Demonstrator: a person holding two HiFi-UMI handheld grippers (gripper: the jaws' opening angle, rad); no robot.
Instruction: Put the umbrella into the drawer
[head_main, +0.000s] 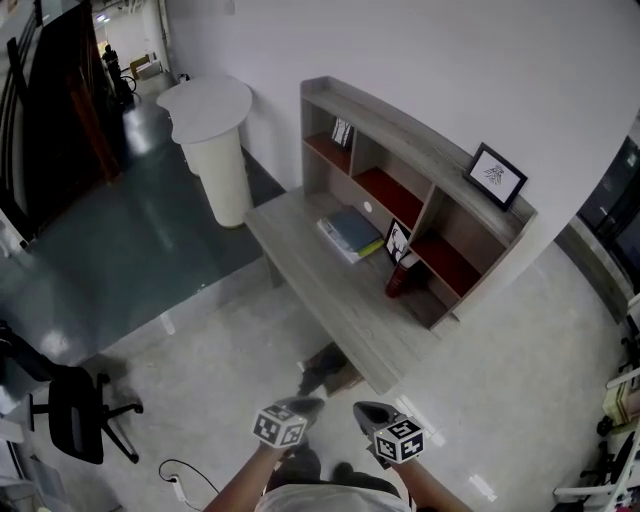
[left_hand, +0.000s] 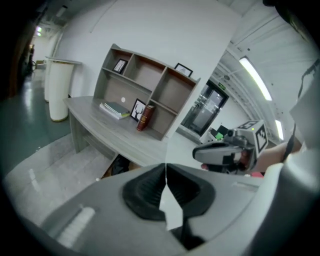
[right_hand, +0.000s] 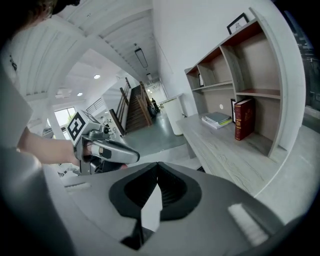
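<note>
Down at the near edge of the head view, our left tool (head_main: 316, 403) and right tool (head_main: 360, 408) hang side by side in front of us, well apart from the surface (head_main: 330, 290). Each tool's own view shows its jaws pressed together with nothing between them, so both are empty.

We cannot pick out the umbrella with certainty. A dark bundle (head_main: 325, 370) lies on the floor beneath the front edge of the surface, close to the corner nearest us, touching something brown. It may be the umbrella, but it is too small to tell. We see no drawer front plainly either.

We judge the task barely begun: the step in hand is the approach. To do it well, we should first confirm what the bundle is. Then we should spread one tool's jaws before reaching low and take the umbrella around its folded middle, so it does not swing. The other tool stays free for the drawer.

The left gripper view looks under the surface at the bundle (left_hand: 119, 165) and catches the right tool (left_hand: 196, 154). The right gripper view shows the left tool (right_hand: 136, 157) and the red book (right_hand: 243, 118) standing by the surface's back edge, but little beneath. Only the head view shows the whole top.
</note>
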